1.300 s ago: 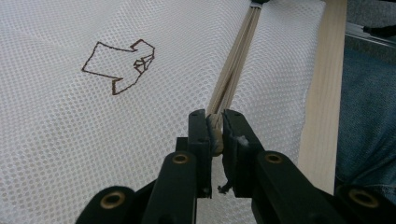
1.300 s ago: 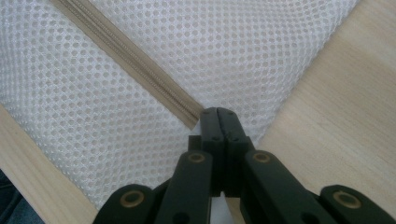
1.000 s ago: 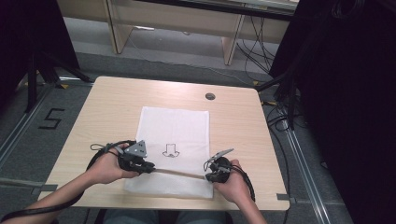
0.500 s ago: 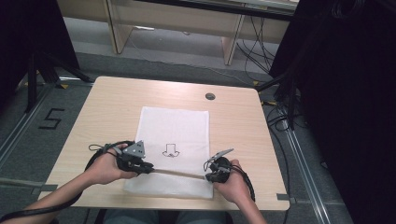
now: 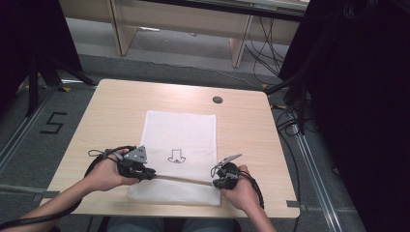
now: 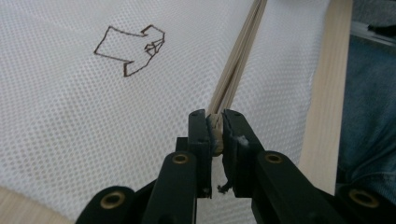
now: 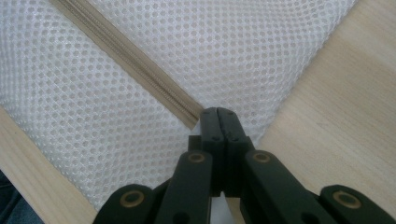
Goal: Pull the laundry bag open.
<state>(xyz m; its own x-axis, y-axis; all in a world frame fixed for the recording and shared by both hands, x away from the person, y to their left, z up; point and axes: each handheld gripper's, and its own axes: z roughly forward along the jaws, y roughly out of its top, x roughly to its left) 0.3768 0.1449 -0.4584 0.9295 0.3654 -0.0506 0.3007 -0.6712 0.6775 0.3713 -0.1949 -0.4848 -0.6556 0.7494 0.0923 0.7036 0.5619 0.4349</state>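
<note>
Your left gripper is clamped on the zipper pull and your right gripper pinches the fabric at the zipper's end of the soft, light, white mesh bag, which lies flat, mid-surface; grip seams, not mesh.

A light wooden counter with rounded corners carries everything. Its top shows a pale grain and has a small round dark cable port set near the far edge, toward the far right corner. A white mesh bag lies flat on the middle of the counter, its long sides running from the far half down to just short of the near edge. A dark arrow-like outline is drawn on the mesh near its middle. A beige zipper crosses the bag from side to side close to its near end. Bare wood lies open on both sides of the bag.
</note>
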